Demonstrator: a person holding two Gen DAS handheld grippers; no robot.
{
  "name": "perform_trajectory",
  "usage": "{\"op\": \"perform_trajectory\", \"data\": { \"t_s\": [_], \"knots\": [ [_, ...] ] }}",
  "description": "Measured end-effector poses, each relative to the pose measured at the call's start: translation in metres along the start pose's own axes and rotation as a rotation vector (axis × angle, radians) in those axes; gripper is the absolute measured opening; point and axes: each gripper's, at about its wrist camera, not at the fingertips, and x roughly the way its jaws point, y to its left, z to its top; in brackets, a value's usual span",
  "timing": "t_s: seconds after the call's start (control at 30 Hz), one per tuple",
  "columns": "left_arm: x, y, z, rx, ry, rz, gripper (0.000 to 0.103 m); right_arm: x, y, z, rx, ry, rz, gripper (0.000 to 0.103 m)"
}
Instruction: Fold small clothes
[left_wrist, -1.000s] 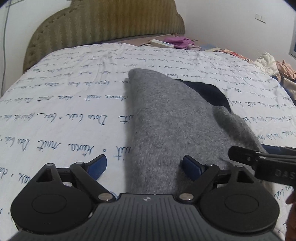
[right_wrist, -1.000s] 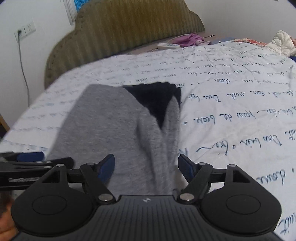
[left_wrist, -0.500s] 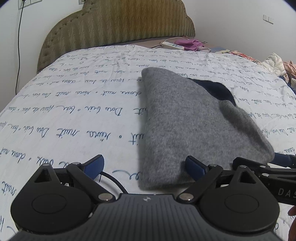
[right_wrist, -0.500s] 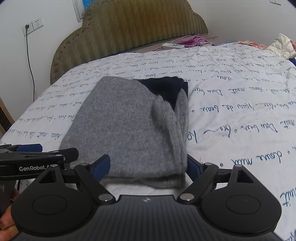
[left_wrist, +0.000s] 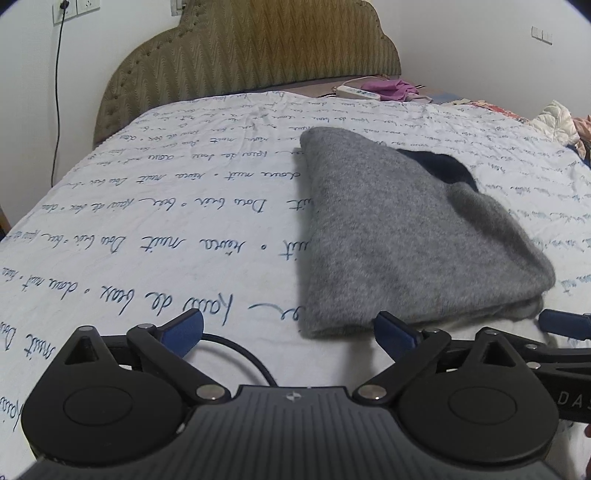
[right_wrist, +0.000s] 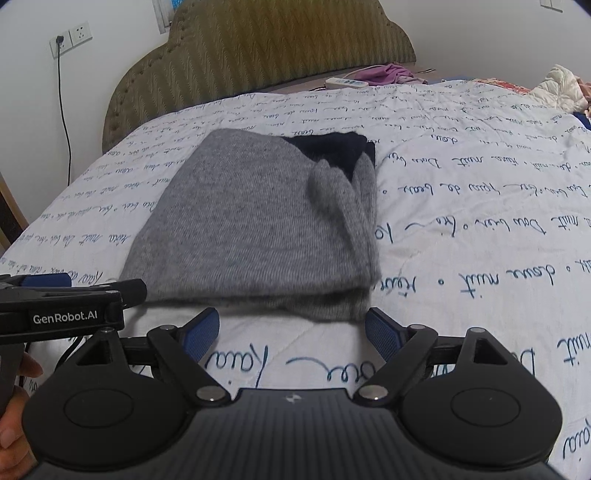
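Observation:
A grey knit garment (left_wrist: 388, 229) (right_wrist: 258, 229) lies folded flat on the bed, with a dark navy part (left_wrist: 443, 166) (right_wrist: 332, 147) showing at its far end. My left gripper (left_wrist: 290, 325) hovers just short of the garment's near left corner. Its jaws are opening and nothing is between them. My right gripper (right_wrist: 293, 325) stands open before the near right corner, its blue pads apart from the cloth. Each gripper shows at the edge of the other's view: the right gripper (left_wrist: 561, 325) and the left gripper (right_wrist: 74, 288).
The bedsheet (left_wrist: 147, 229) is white with blue handwriting. A padded olive headboard (left_wrist: 251, 55) stands behind it. A white power strip (left_wrist: 358, 92) and purple cloth (left_wrist: 391, 86) lie beyond the bed's far edge, loose clothes (left_wrist: 557, 118) at the far right. A black cable (left_wrist: 240, 347) runs under my left gripper.
The garment has dropped from a lifted drape to lie flat and folded. Both grippers have drawn back from its near edge, and their jaws have spread wider.

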Motion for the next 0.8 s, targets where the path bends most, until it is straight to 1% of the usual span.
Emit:
{"op": "perform_trajectory", "data": {
  "t_s": [0.07, 0.17, 0.3, 0.43, 0.57, 0.7, 0.8],
  "knots": [
    [0.0, 0.001, -0.005, 0.008, -0.002, 0.015, 0.102, 0.0, 0.001, -0.003, -0.001, 0.004, 0.002, 0.087],
    [0.0, 0.005, -0.012, -0.007, -0.009, 0.034, 0.102, -0.001, 0.006, -0.007, -0.014, 0.003, -0.007, 0.087],
    [0.002, 0.014, -0.018, -0.047, 0.009, 0.033, 0.102, -0.004, 0.01, -0.011, -0.028, 0.001, -0.02, 0.087],
    [0.001, 0.019, -0.018, -0.074, 0.008, 0.027, 0.103, -0.008, 0.011, -0.014, -0.034, 0.002, -0.017, 0.087],
    [0.002, 0.018, -0.021, -0.06, 0.021, 0.029, 0.103, -0.009, 0.011, -0.015, -0.031, 0.0, -0.023, 0.087],
    [0.002, 0.014, -0.024, -0.027, 0.016, 0.032, 0.103, -0.01, 0.012, -0.016, -0.034, 0.0, -0.026, 0.087],
    [0.003, 0.016, -0.025, -0.045, 0.022, 0.018, 0.103, -0.01, 0.013, -0.016, -0.035, -0.002, -0.025, 0.088]
  ]
}}
